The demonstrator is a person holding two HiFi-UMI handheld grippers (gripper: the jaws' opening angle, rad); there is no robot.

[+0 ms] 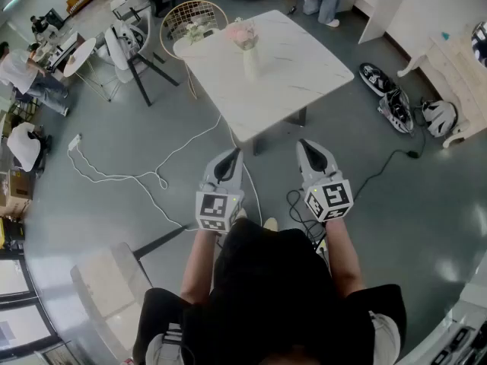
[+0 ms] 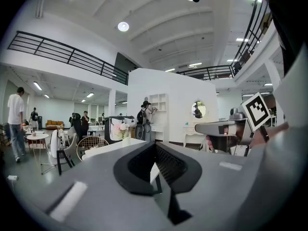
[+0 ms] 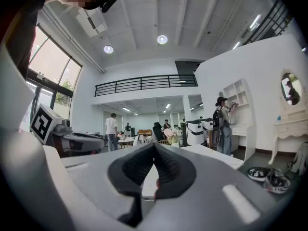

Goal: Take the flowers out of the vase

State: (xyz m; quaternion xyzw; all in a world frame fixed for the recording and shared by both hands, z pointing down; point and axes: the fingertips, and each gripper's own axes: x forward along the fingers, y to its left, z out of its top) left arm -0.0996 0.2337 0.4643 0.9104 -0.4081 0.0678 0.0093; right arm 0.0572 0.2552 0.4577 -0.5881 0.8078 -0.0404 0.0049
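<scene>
The step in hand looks like the approach. Both tools must travel forward to the white marble-look table (image 1: 304, 82), where the slim white vase (image 1: 250, 63) holding the pink flowers (image 1: 242, 35) stands well ahead of both tips. I judge it best to open 1 tool early, steady the vase with the other, and pinch the stems just above the mouth. The left gripper (image 1: 231, 155) and right gripper (image 1: 307, 144) are held side by side, about level, each with its 2 jaws closed together on nothing.
</scene>
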